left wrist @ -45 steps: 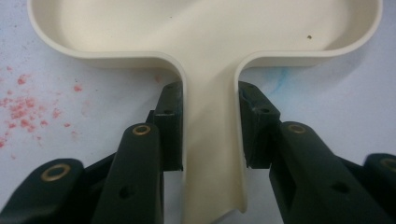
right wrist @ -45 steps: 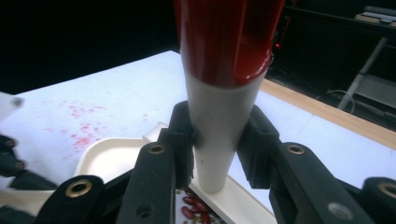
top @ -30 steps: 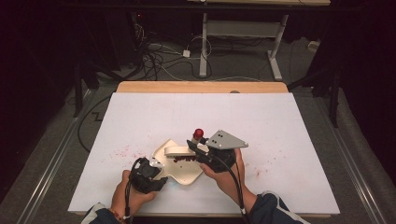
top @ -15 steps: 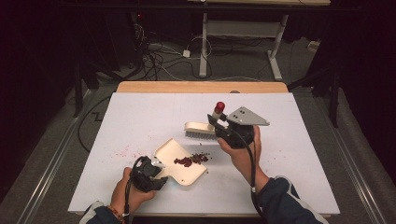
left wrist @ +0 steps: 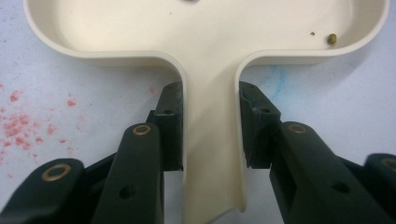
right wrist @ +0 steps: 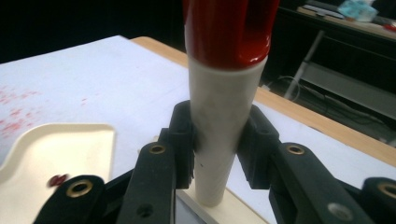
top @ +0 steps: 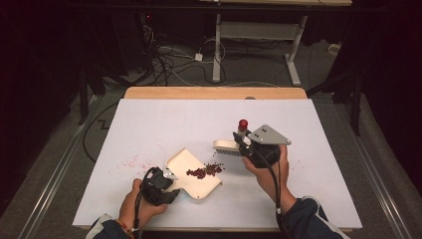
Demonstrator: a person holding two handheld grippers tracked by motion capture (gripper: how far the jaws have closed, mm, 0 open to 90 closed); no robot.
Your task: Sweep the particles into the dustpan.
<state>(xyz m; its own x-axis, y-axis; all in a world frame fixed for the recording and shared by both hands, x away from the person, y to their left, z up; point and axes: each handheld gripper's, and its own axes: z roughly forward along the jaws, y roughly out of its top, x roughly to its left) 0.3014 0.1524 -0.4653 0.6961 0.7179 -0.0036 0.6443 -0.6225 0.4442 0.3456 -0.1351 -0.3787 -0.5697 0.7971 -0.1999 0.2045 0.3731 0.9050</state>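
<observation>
- In the left gripper view the dustpan (left wrist: 205, 42) runs off the top edge, its far rim unseen.
- In the right gripper view the brush handle (right wrist: 223, 107) is cut off above; its bristles are hidden below the tongs.
- The small dark red bits (top: 205, 171) are too small to identify.

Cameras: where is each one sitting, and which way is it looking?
High view: above the person's side, looking forward and down on the white table; both forearms, left tongs and right tongs show.
Left gripper view: rides the left tongs, looking along its black jaws clamped on the dustpan handle.
Right gripper view: rides the right tongs, looking along its jaws clamped on the brush handle, toward the table's far edge.
Shared: the dustpan appears in all three views; the brush's red-tipped handle in the high and right gripper views.
</observation>
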